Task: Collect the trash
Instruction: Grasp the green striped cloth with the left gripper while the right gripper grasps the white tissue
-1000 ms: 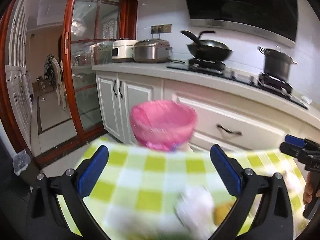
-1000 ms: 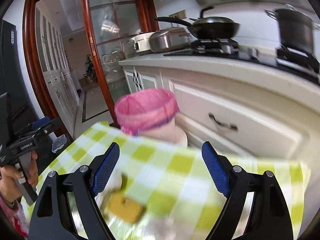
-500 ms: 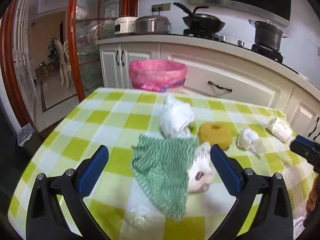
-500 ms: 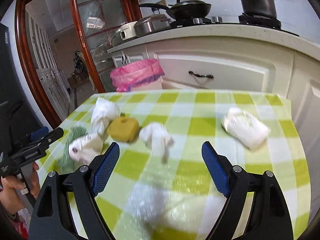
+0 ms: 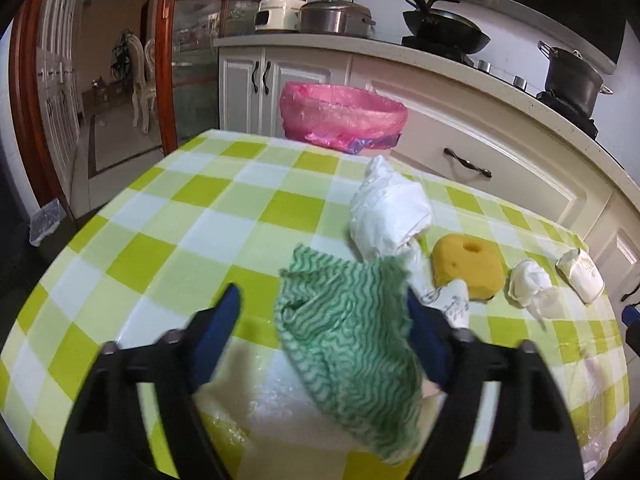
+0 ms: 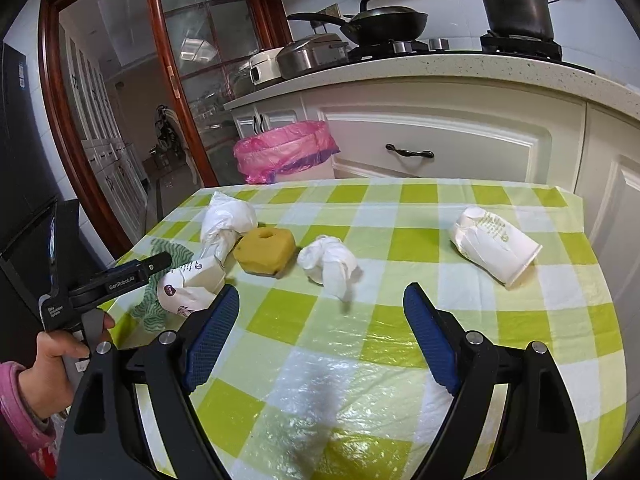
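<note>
The left gripper (image 5: 324,320) is spread wide with nothing held, its fingers straddling the green rag (image 5: 352,340) that lies flat and limp at the near left of the checked table (image 5: 168,216). A pinch on that thin cloth may catch only a fold — it could slide out, or drag the plastic sheet over the tablecloth up with it. The rag's right edge lies on or against the crushed printed cup (image 5: 452,300), so a lift may flick that cup aside.

Right of the rag come the knotted white bag (image 5: 388,216), the yellow sponge (image 5: 468,268) just beside it, then a small white wad (image 6: 330,260), and well apart at the far right a flattened paper cup (image 6: 494,240). The sponge may not be trash at all, in my judgement, and could be swept in by mistake.

The right gripper (image 6: 322,332) hovers equally wide open and empty, nearest the wad. Both tools work close together in the middle; they could knock each other.

The pink-lined bin (image 5: 344,116) stands beyond the far edge of the table, by the white cabinets (image 6: 440,140). Anything carried there must cross the whole table — a loose hold could drop it short.
</note>
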{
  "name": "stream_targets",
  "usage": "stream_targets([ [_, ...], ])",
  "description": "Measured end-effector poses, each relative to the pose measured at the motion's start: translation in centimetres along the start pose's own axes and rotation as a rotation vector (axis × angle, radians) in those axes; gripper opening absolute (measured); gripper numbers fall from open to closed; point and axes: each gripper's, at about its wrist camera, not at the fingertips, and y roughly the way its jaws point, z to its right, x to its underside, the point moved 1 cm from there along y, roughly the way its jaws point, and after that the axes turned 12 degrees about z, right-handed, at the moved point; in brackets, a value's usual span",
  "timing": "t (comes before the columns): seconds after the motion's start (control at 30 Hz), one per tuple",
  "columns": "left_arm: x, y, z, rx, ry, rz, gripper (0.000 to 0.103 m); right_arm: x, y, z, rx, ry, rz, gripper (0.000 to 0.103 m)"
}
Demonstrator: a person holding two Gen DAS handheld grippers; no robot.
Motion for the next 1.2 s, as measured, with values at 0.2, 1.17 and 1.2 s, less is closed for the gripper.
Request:
stream_targets([
  [0.2, 1.0, 0.6, -0.2, 0.026, 0.018, -0.040, 0.062, 0.3, 3.1, -0.2, 0.007, -0.002, -0.041, 0.079],
  [1.17, -1.5, -2.3, 0.9, 0.081, 0.067, 0.041, 0.009, -1.2, 8.7, -1.8, -0.032, -0.084, -0.102, 0.020],
  [1.2, -1.6, -2.6, 1.0, 0.082, 0.065, 0.048, 0.009, -1.4, 8.1, -2.1, -0.036, -0.088, -0.089, 0.020],
])
